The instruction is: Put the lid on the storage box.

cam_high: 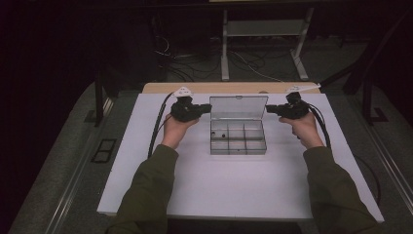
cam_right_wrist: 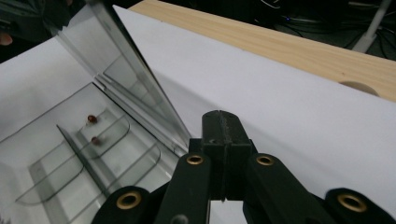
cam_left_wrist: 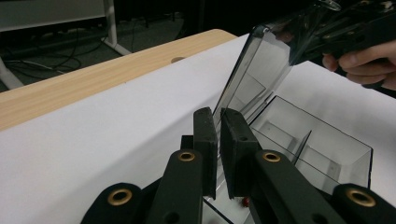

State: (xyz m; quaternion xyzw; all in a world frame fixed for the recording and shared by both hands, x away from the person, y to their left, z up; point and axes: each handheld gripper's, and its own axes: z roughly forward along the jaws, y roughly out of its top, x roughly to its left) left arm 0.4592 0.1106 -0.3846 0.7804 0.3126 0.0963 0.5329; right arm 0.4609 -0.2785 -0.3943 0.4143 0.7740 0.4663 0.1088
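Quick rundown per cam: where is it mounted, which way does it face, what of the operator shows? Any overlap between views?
High view: above the person's side, looking forward and down at the white table; both forearms, left tool and right tool flank the clear compartment box.
Left gripper view: rides the left tool, facing along the box's raised lid, clamped on its edge; other hand beyond.
Right gripper view: rides the right tool, shut beside the lid.
Shared: box, lid, wooden strip.

Dim room, dark corners, sharp focus
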